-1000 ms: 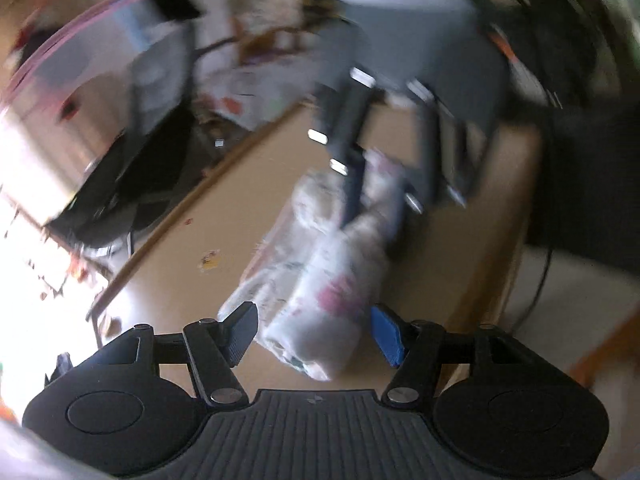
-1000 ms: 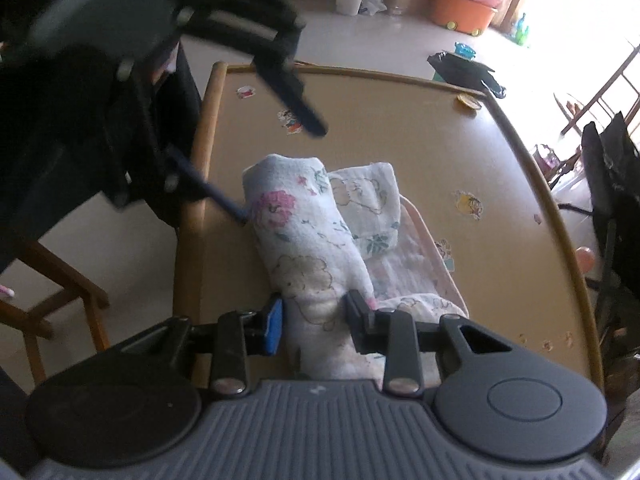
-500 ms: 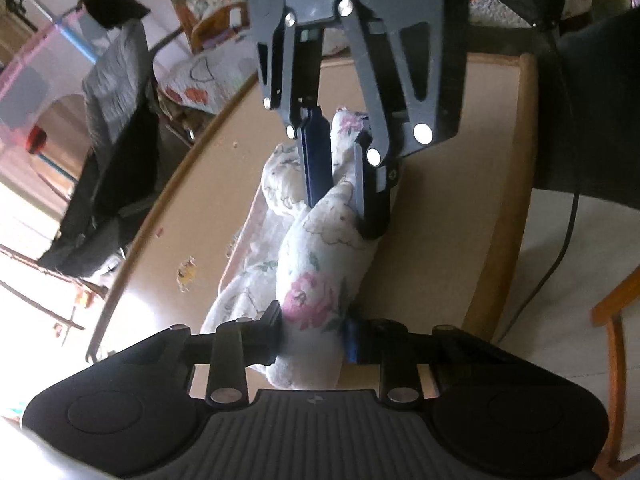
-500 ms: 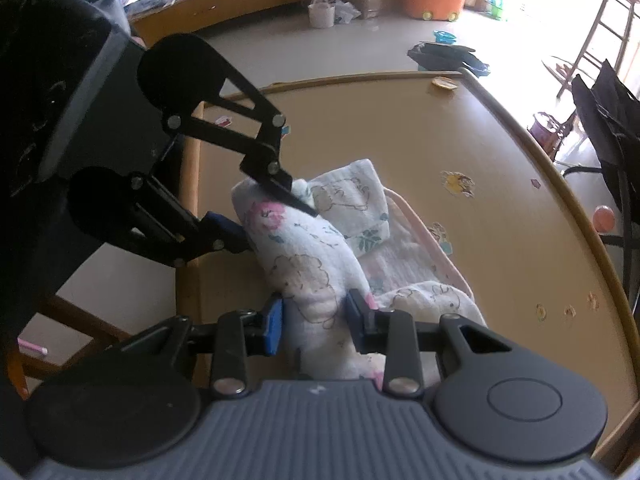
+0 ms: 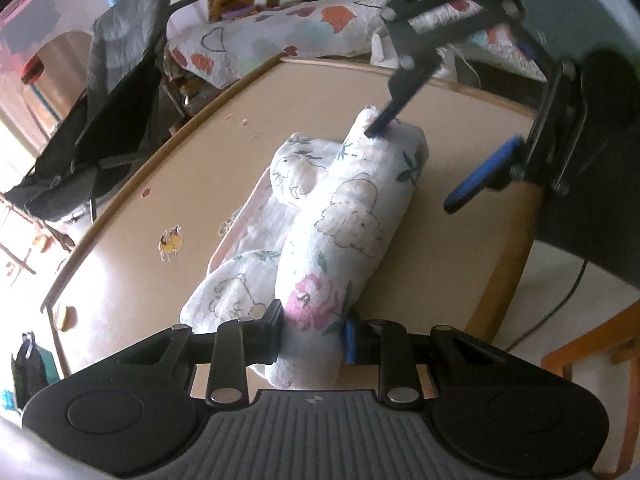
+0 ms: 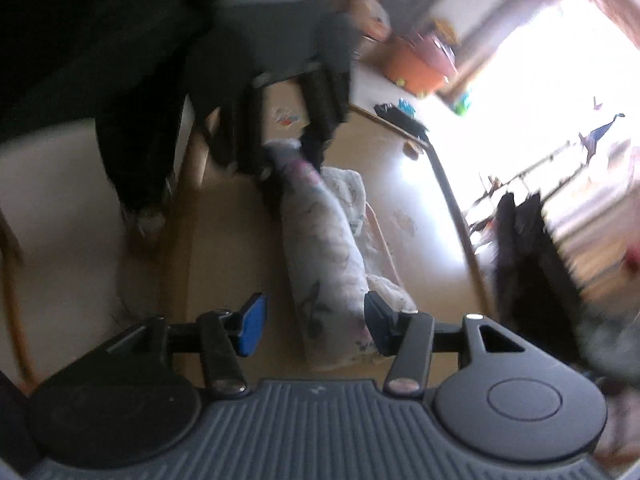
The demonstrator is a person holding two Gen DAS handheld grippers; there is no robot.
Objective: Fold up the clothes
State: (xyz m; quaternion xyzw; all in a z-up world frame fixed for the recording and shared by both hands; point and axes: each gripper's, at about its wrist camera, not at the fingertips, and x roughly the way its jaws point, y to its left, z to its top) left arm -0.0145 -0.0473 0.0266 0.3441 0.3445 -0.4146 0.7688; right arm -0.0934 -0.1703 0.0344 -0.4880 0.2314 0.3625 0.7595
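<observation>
**A:** Which step is this, would you say?

**B:** The tail of a roll or fold, I judge. The printed garment (image 5: 348,224) lies as a thick roll on the table (image 5: 304,92), running alongside the table's wooden edge nearest the person, on top of a flatter pink-trimmed cloth (image 5: 256,220) spread toward the table's middle. The left gripper (image 5: 314,328) is clamped narrow on the near end of the roll, both pads pressed into the fabric by the pink flower print.

**A:** And the other one?

**B:** The right gripper (image 6: 316,320) has just been opening. In its own view (a blurred one) the blue pad stands clear of the fabric on one side, while the dark pad sits right beside the roll, perhaps grazing it. The roll's far end is between the jaws but not squeezed. From the left wrist view one finger (image 5: 408,92) tips down onto the top of that end and the blue one hangs out over the table's near edge.

**A:** So it's letting go.

**B:** That's my reading: the right end is released, the left end is held.

**A:** What does the next move call for?

**B:** Either the left jaws loosen too and the roll is left beside that edge, or the right gripper re-grips for another fold. Whichever it is, the roll sits close to the edge, so any push should go toward the table's middle. Soft cloth like this may spring open once freed.
</observation>
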